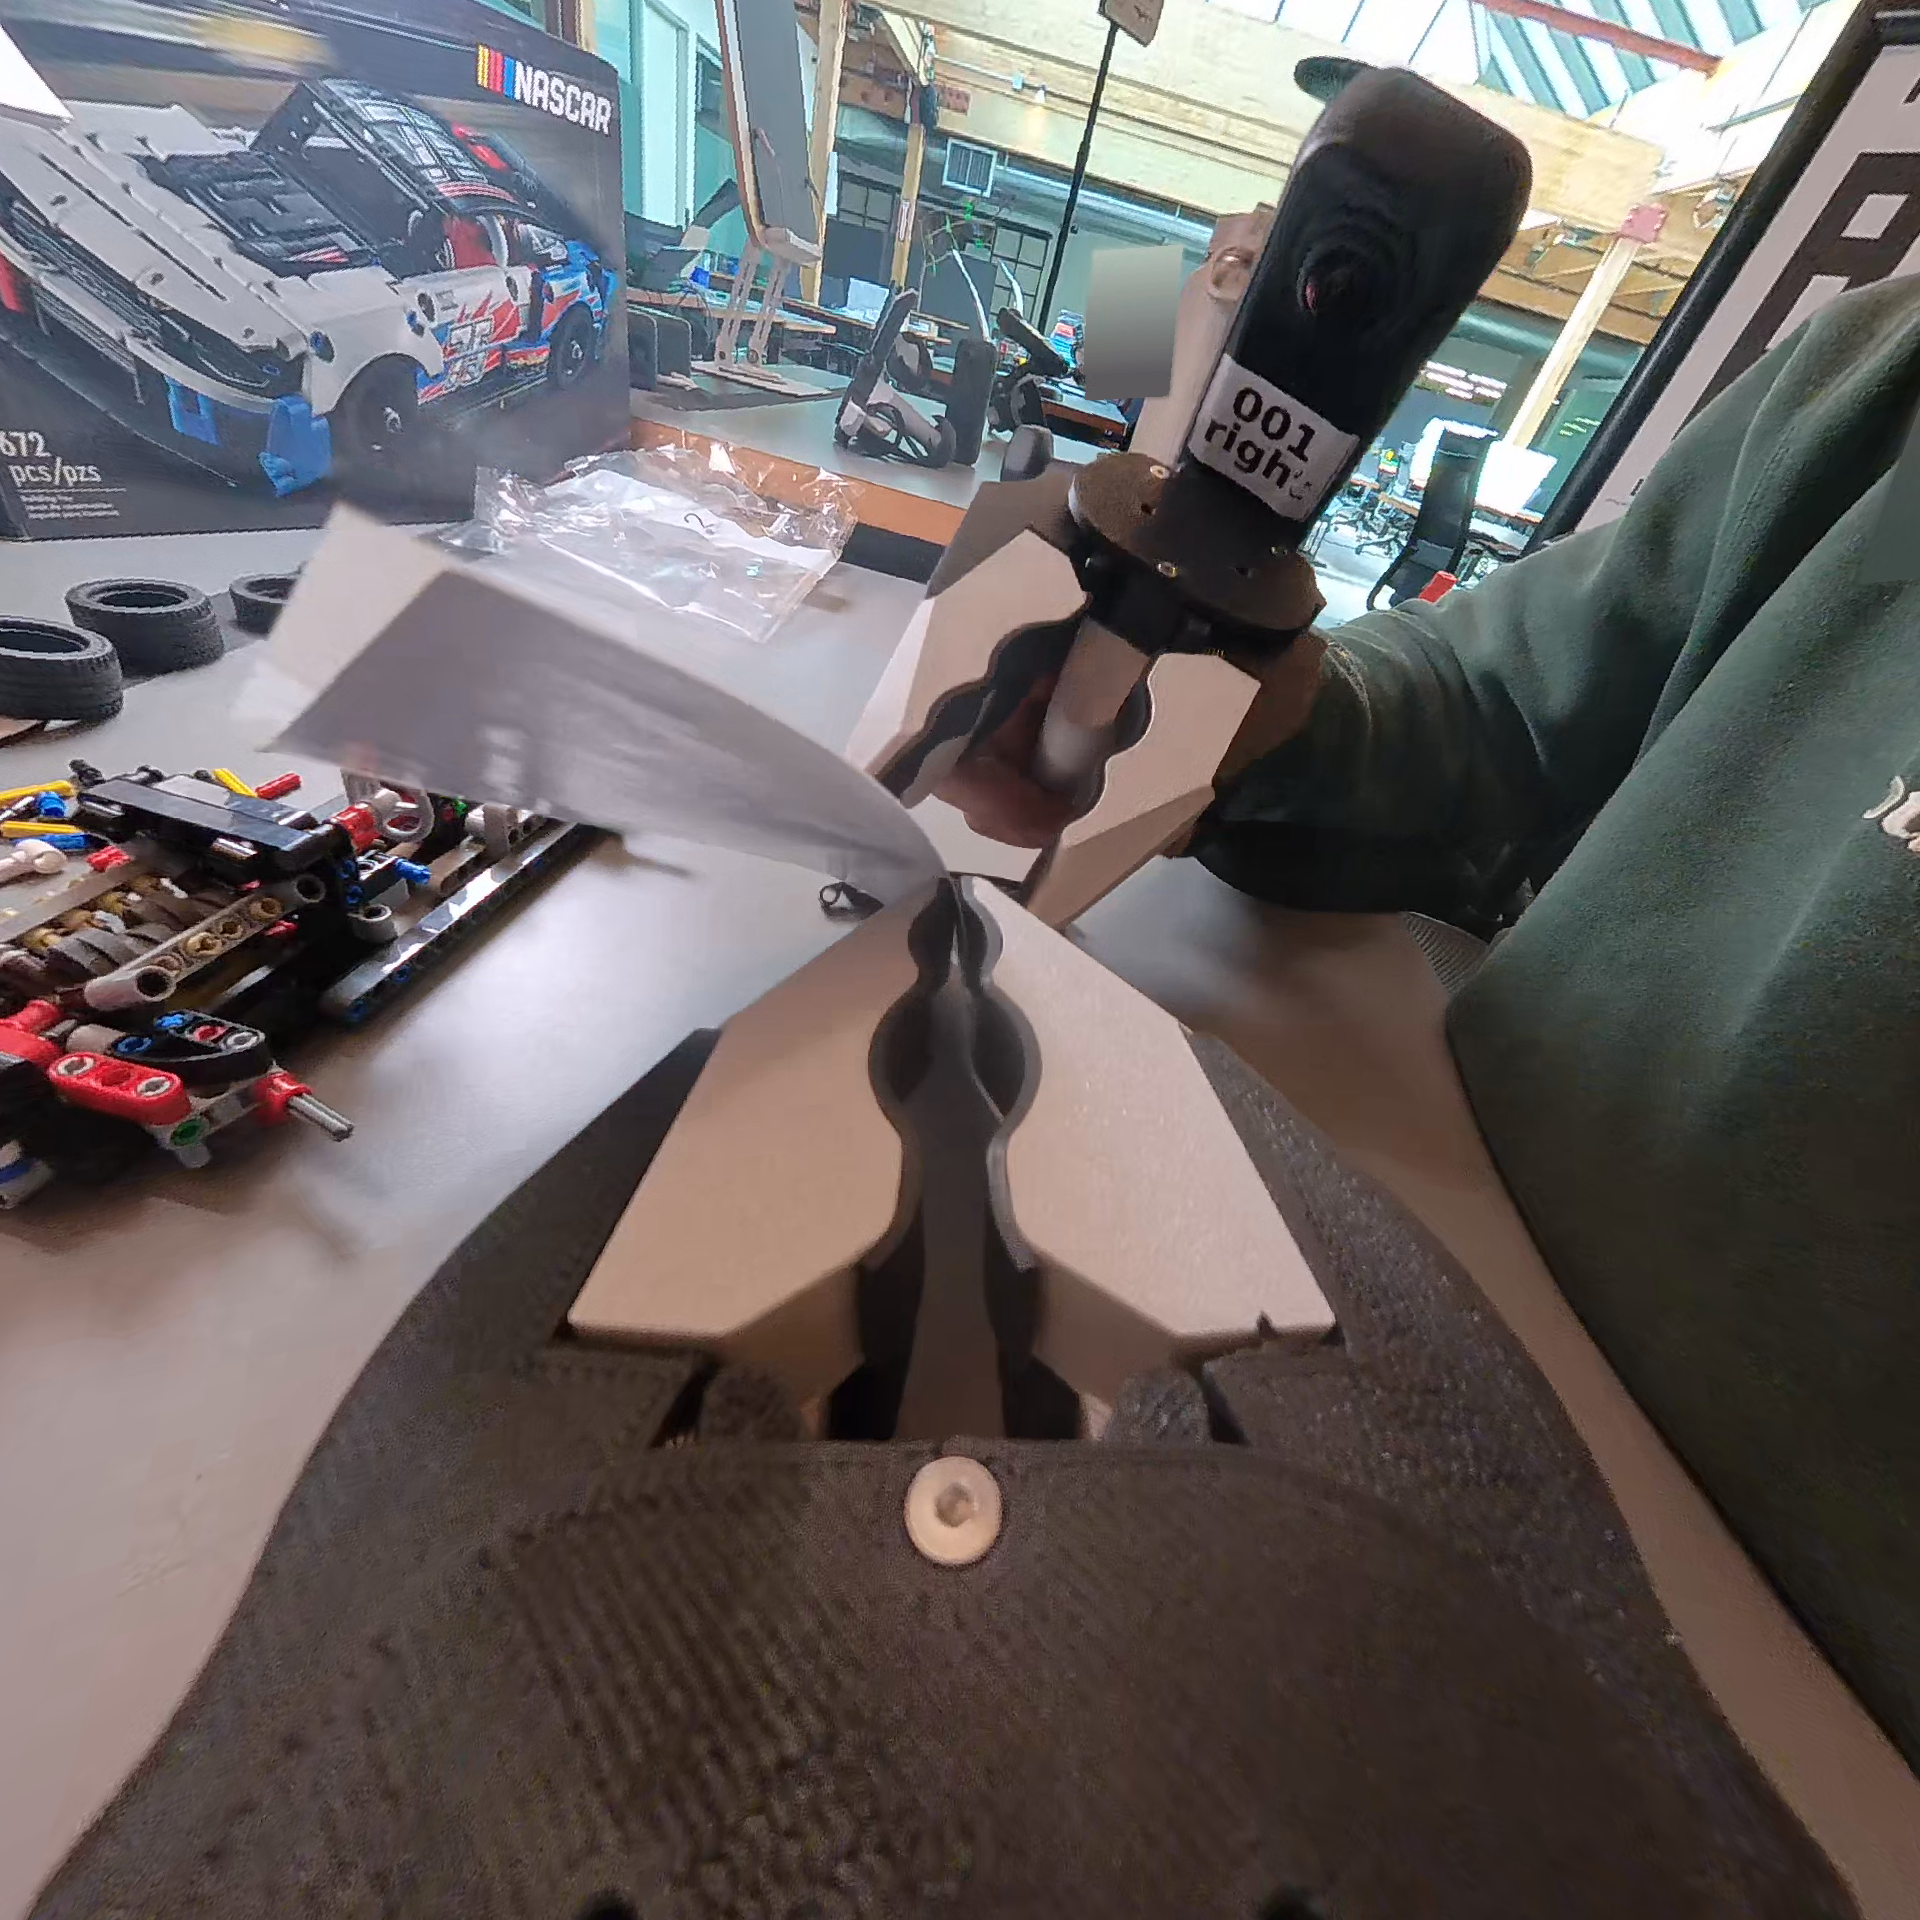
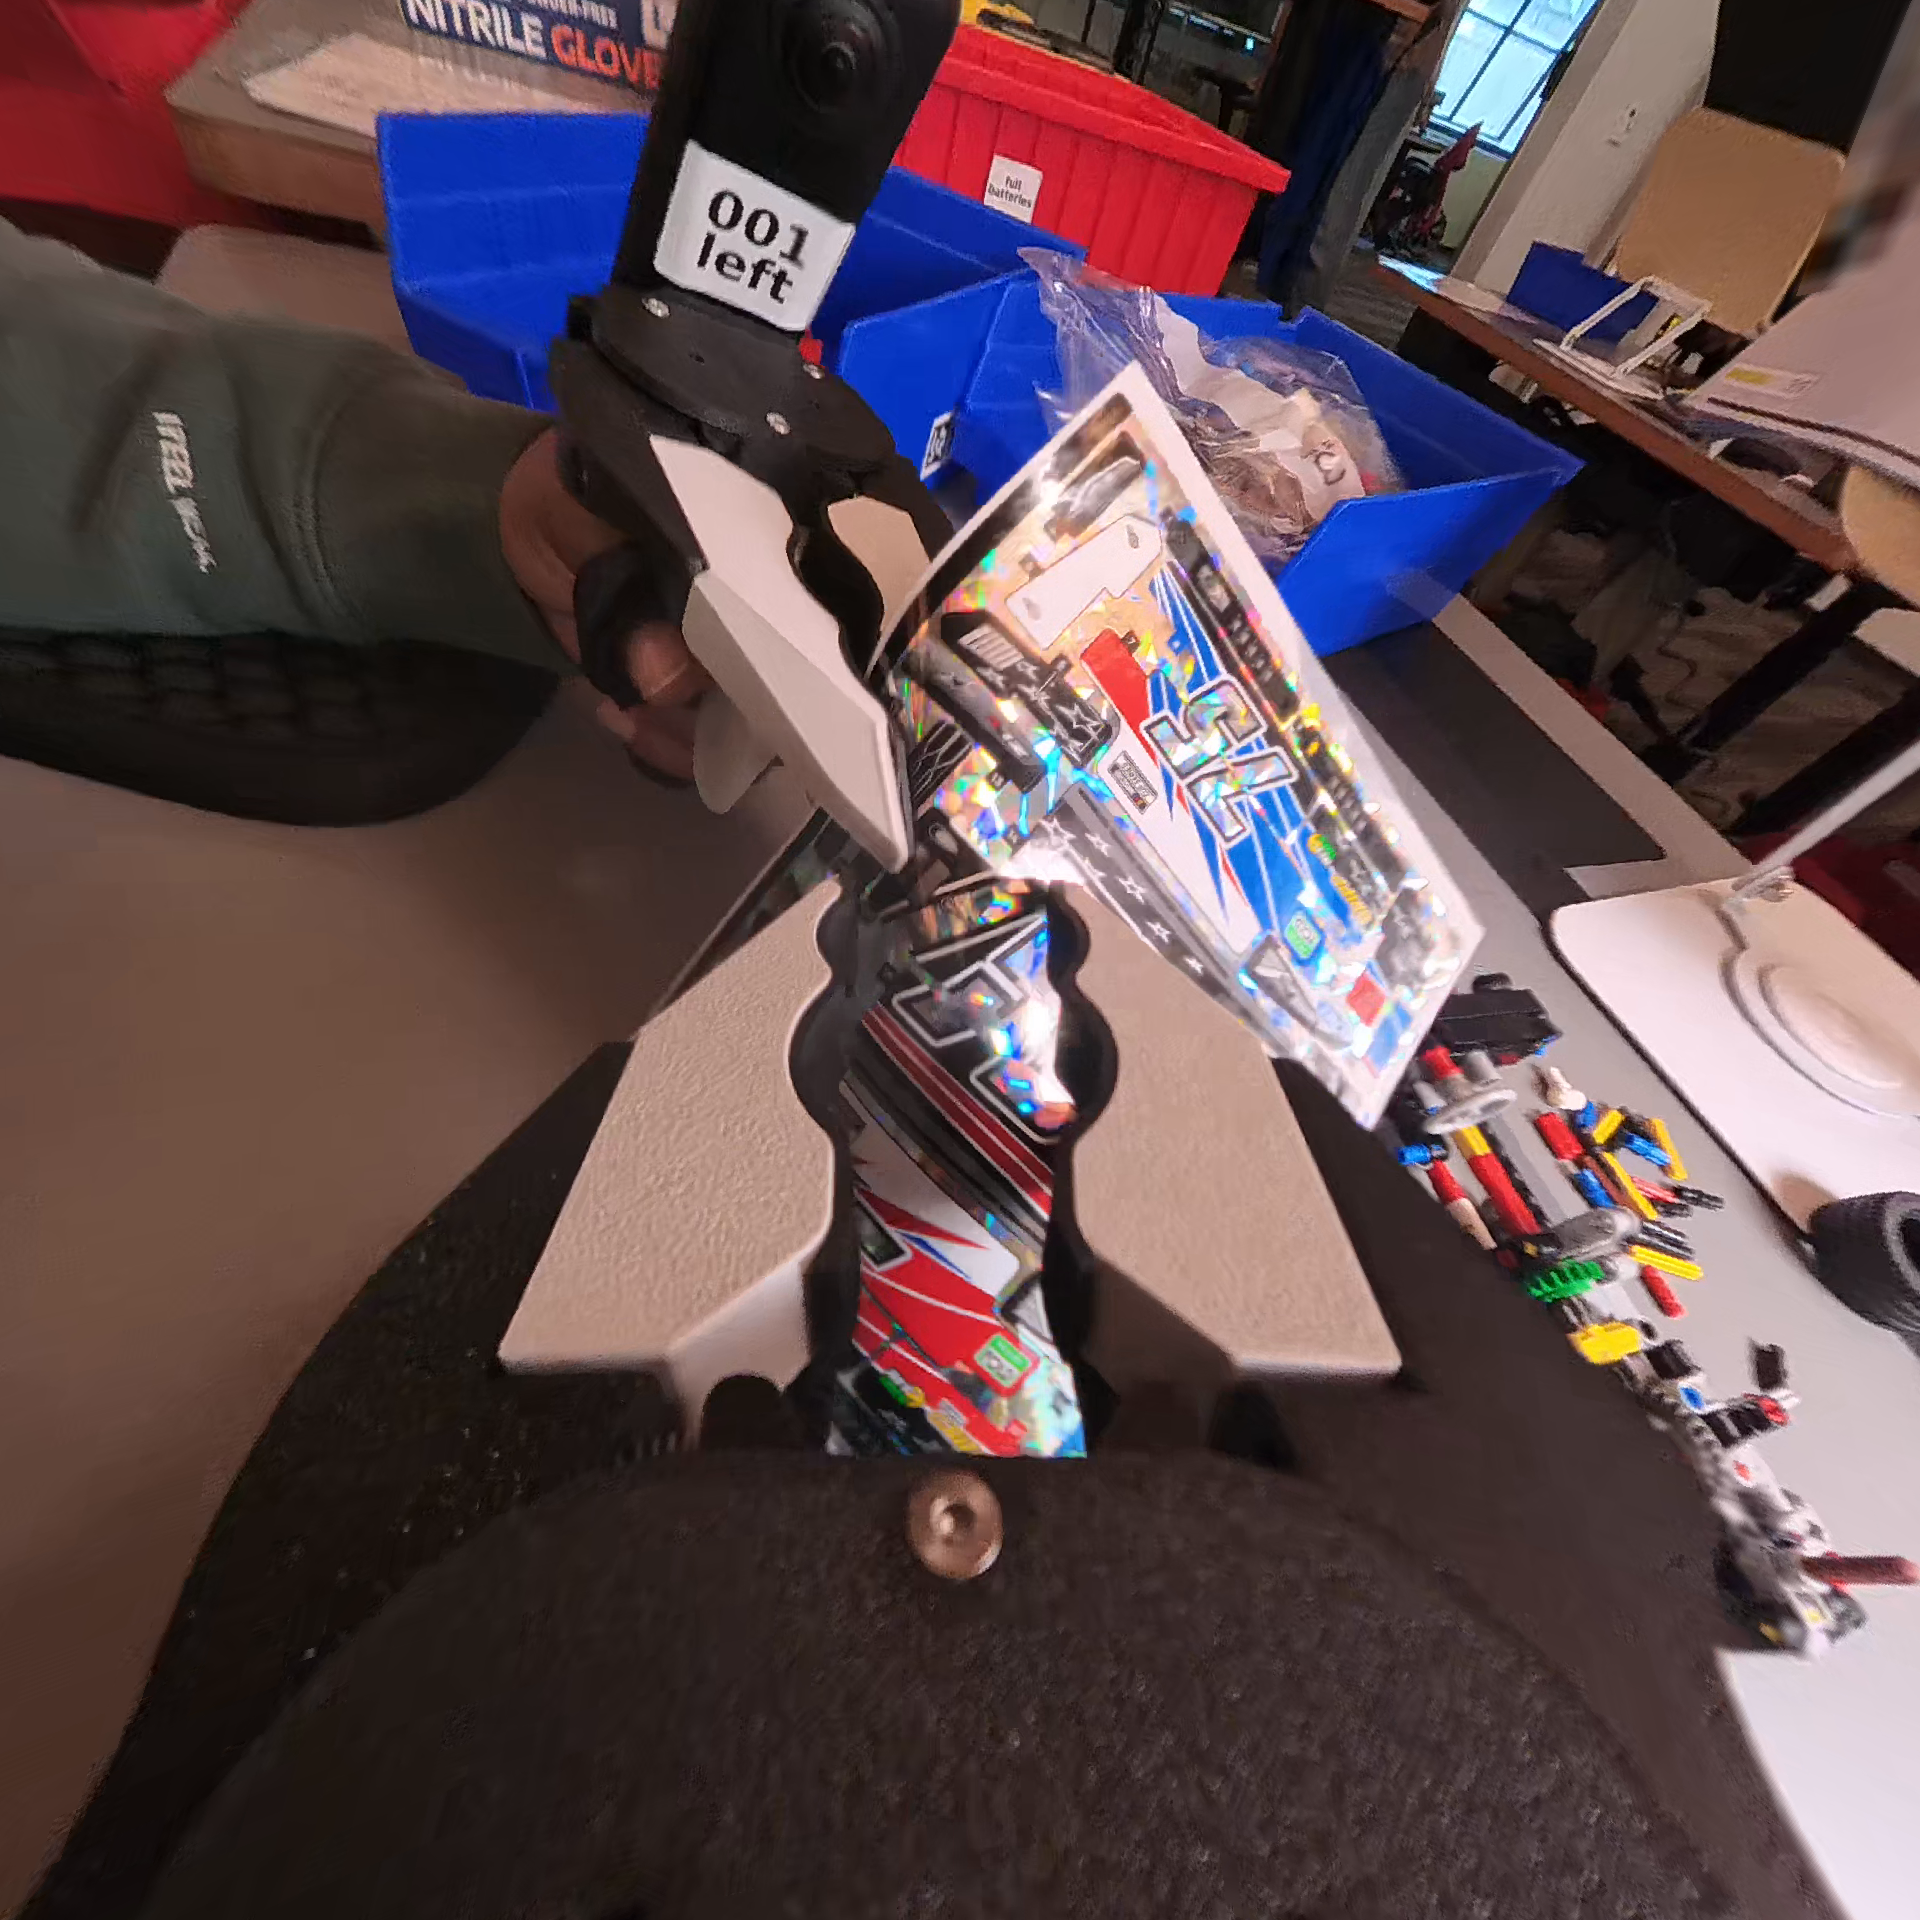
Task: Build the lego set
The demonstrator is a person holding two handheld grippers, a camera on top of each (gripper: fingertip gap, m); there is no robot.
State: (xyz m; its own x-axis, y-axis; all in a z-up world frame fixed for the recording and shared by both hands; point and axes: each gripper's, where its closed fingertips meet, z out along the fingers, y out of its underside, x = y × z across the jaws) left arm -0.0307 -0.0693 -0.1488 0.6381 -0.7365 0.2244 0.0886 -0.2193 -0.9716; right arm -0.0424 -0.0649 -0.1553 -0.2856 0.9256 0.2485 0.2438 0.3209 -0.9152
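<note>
Left wrist view: the left hand-held gripper [image 1: 951,914] is pinched on the sticker sheet [image 1: 582,707], lifted above the lego chassis [image 1: 208,914] on the bench [image 1: 499,1164]

Right wrist view: the sheet runs between the parted fingers of the right hand-held gripper [image 2: 956,914]; better to clamp a bare margin before peeling

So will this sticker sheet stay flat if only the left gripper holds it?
Probably not: the sticker sheet already curves away from the left gripper, so it looks thin and floppy. Its glossy face may be slippery between the fingers.
</note>
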